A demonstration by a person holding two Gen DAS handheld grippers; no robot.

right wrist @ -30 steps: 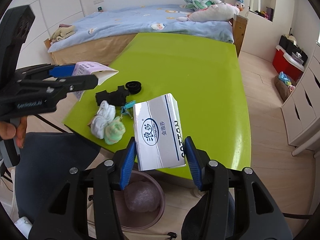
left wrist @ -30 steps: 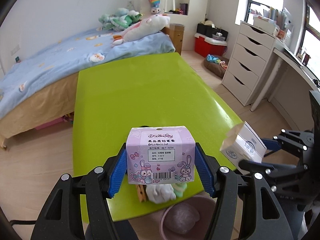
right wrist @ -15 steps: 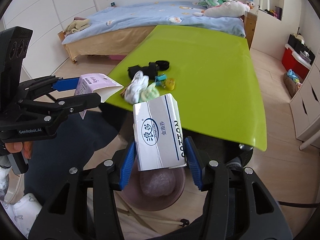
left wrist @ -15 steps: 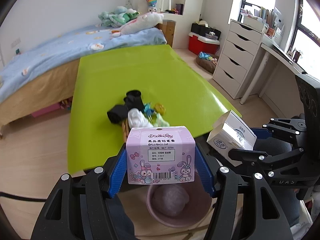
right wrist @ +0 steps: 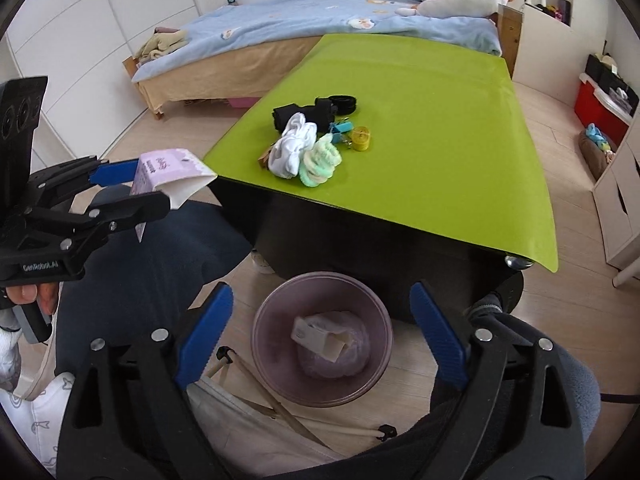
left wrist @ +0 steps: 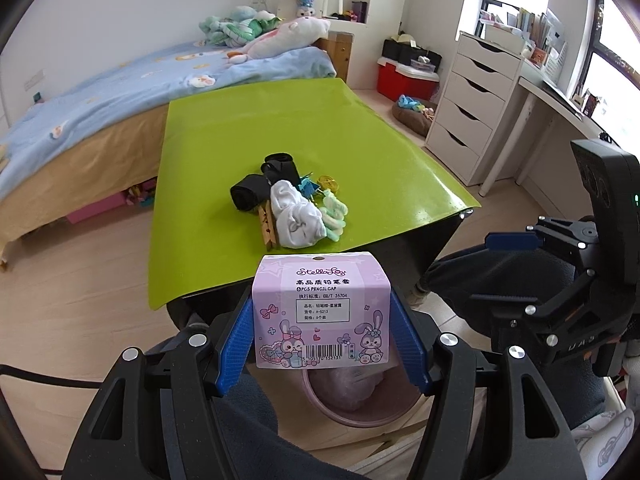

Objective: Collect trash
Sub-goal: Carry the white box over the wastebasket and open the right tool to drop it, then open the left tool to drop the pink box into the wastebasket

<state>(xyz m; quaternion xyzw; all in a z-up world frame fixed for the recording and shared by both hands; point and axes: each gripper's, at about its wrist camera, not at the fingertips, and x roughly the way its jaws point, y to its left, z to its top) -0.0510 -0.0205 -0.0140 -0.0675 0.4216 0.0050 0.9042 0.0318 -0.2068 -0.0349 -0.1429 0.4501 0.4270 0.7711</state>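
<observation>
Your L gripper [left wrist: 322, 344] clamps the purple box [left wrist: 322, 312]; R gripper [right wrist: 320, 336] gapes, holding nothing.
White box [right wrist: 320, 338] lies in the bin [right wrist: 276, 376] below table edge.

A bright green tabletop [left wrist: 248, 128] stands by a bed [left wrist: 120, 92] with a blue cover and plush toys [left wrist: 280, 34] at its head. On the tabletop lie white socks [left wrist: 296, 216], black rolled cloth [left wrist: 250, 196], wooden clothespins [left wrist: 267, 228] and a yellow tape roll [right wrist: 361, 137]. White drawers [left wrist: 468, 108] line the wall.
</observation>
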